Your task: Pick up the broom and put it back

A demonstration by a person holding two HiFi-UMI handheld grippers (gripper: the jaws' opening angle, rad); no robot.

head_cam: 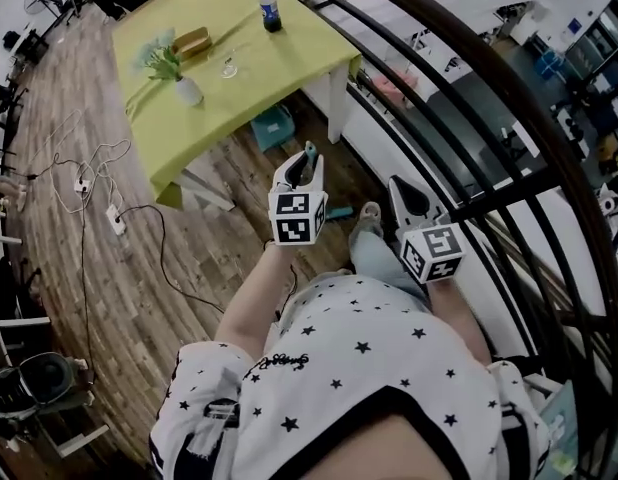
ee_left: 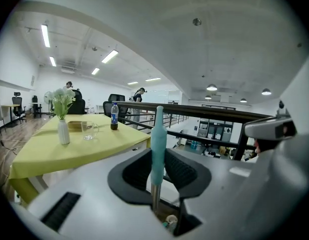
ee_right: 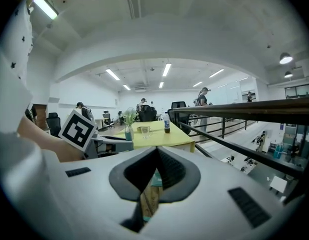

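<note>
The long broom handle [ee_left: 157, 134], with a soft blue-green top and a shiny silver metal pole under it, stands almost straight up. Its blue-green end points up and the pole runs down. It sits in the left claw [ee_left: 158, 156], whose two dark jaws are partly open and press on the handle from both sides. In the head view only the handle's tip [head_cam: 310, 152] pokes out above the left claw [head_cam: 307, 165], out in front of the person's chest.

The right claw [ee_right: 157, 151] is just beside it. Its jaws touch at the tips and hold nothing.

Past both claws is a desk with a yellow-green cloth [head_cam: 289, 58]. On it stand a white vase with a green plant [head_cam: 187, 90], a clear glass mug [ee_left: 88, 130] and a plastic bottle with a dark drink [head_cam: 270, 8]. The floor is brown wood planks [head_cam: 139, 268] with white cables [head_cam: 116, 218] on it. A dark metal railing [head_cam: 469, 118] runs along the person's right side. Long lights glow on the white ceiling [ee_left: 194, 49].
</note>
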